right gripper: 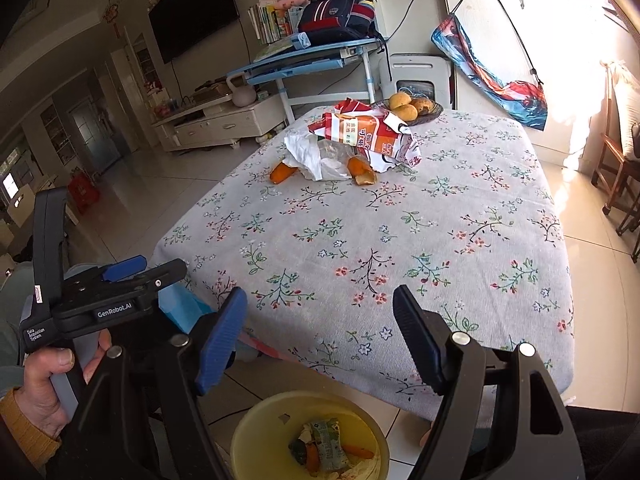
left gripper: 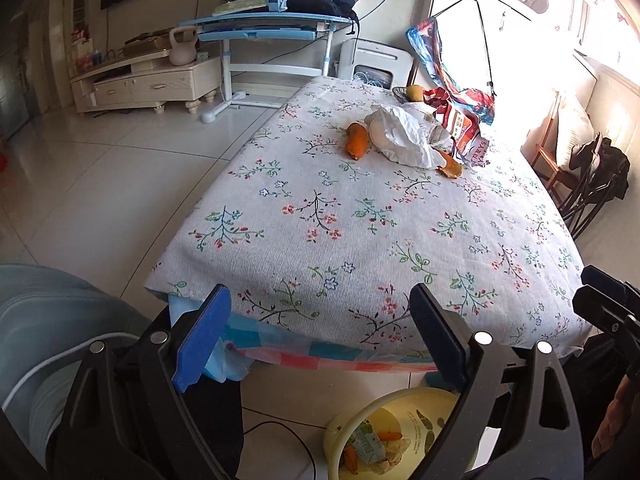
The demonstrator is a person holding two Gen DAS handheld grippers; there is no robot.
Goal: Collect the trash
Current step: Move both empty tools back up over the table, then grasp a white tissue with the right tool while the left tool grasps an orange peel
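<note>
A table with a floral cloth (left gripper: 360, 240) (right gripper: 400, 232) fills both views. At its far end lies trash: an orange peel (left gripper: 356, 140) (right gripper: 282, 172), a crumpled white plastic bag (left gripper: 404, 136) (right gripper: 316, 156), a second peel (left gripper: 450, 166) (right gripper: 362, 172) and a red and white wrapper (left gripper: 460, 124) (right gripper: 364, 132). On the floor at the near edge stands a yellow bin (left gripper: 340, 436) (right gripper: 256, 428) holding a green wrapper and peels. My left gripper (left gripper: 320, 332) and right gripper (right gripper: 320, 336) hang open and empty over the near edge. The left gripper (right gripper: 124, 276) also shows in the right wrist view, held by a hand.
A bowl of fruit (right gripper: 412, 108) sits at the table's far end. Beyond stand a blue desk (left gripper: 264, 28) with a backpack, a low TV cabinet (left gripper: 148, 84) and a white appliance (right gripper: 416, 76). Wooden chairs (right gripper: 616, 152) are at the right. A black cable (left gripper: 280, 432) lies on the floor.
</note>
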